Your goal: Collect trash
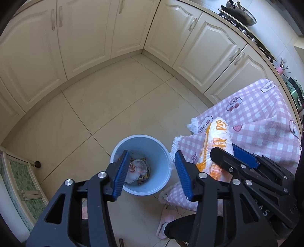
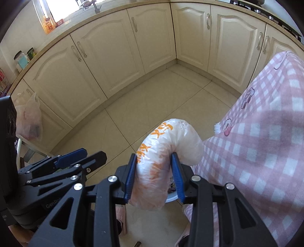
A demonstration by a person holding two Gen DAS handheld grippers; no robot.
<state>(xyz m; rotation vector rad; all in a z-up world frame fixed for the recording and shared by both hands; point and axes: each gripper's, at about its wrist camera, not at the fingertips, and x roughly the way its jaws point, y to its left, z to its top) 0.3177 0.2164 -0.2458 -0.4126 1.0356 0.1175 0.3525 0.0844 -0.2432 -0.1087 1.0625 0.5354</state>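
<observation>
My right gripper [image 2: 154, 175] is clamped on a crumpled white plastic bag with orange print [image 2: 167, 144], held above the floor beside the pink checked cloth [image 2: 266, 133]. My left gripper [image 1: 150, 174] has its jaws apart with nothing between them, over the round light-blue plastic bin [image 1: 163, 152] on the tiled floor [image 1: 114, 110]. Inside the bin I see a clear plastic bag [image 1: 137, 168] and small wrappers.

Cream cabinets [image 2: 121, 57] meet in a corner above a pale tiled floor [image 1: 106, 114]; daylight enters a window [image 2: 57, 7] over the counter [image 2: 47, 45].
</observation>
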